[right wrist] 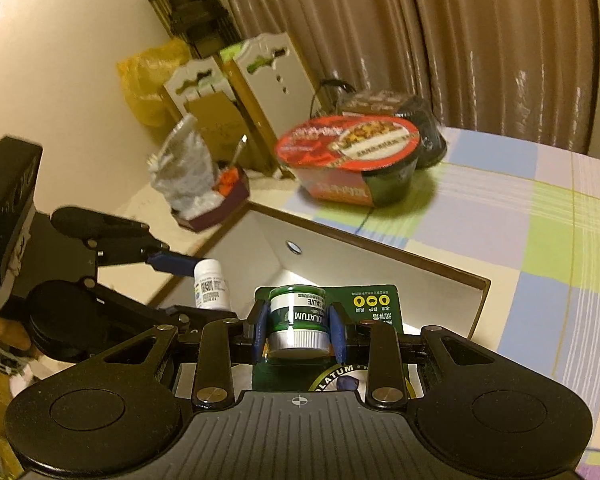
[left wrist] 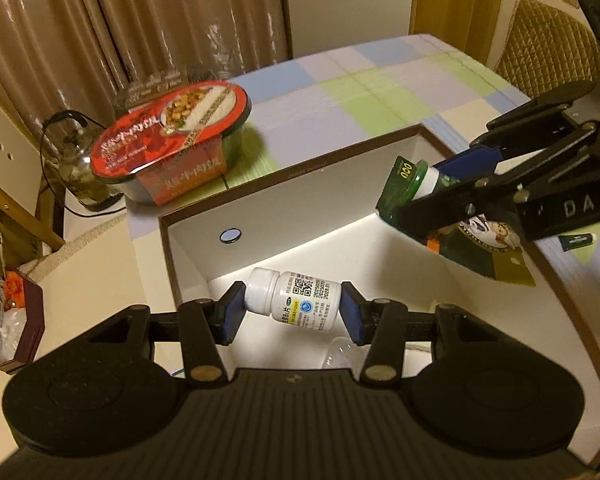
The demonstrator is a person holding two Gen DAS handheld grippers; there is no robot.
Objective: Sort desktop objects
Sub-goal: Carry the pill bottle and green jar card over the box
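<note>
While both loads hang over the open white box [left wrist: 188,236], lower each one close to the floor before letting go. The left gripper [left wrist: 291,307] is clamped end to end on a white pill bottle [left wrist: 294,298]; the right gripper [right wrist: 298,330] is clamped on a carded Mentholatum salve jar [right wrist: 298,316]. Part the jaws slowly. The bottle will likely roll; set it against a wall, apart from the card.
</note>
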